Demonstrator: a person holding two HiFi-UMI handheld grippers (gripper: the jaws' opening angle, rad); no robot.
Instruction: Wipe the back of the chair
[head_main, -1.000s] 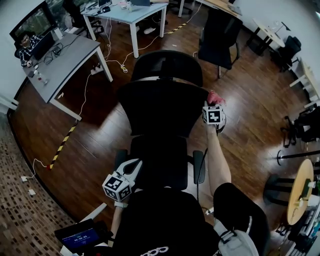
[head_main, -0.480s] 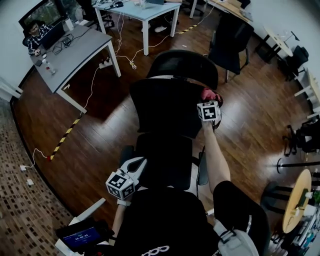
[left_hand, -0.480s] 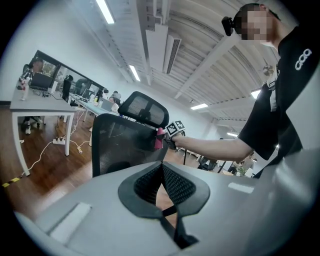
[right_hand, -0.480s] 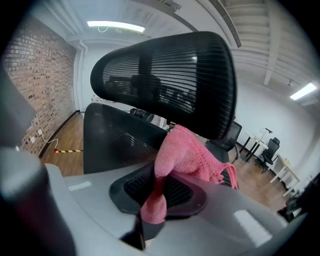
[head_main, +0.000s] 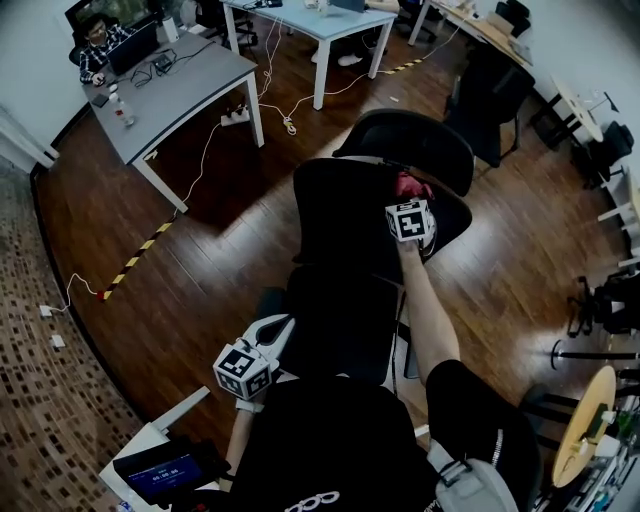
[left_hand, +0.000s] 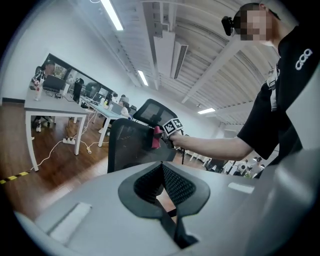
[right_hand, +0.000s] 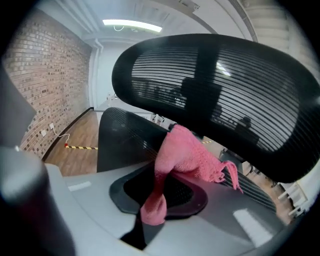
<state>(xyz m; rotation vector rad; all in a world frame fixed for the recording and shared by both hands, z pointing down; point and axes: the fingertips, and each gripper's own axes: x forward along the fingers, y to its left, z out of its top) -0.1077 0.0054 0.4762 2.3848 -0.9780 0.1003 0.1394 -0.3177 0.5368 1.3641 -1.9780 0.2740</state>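
Because the cloth (right_hand: 187, 150) must rub the chair back (head_main: 345, 215), the right gripper (right_hand: 159, 192) clamps it at the top edge while the left gripper (left_hand: 162, 180) idles closed, empty

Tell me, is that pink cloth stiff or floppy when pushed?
Probably floppy: the pink cloth folds and bunches beyond the right gripper. Likely light, its frayed corner hanging free. It may snag on the mesh backrest.
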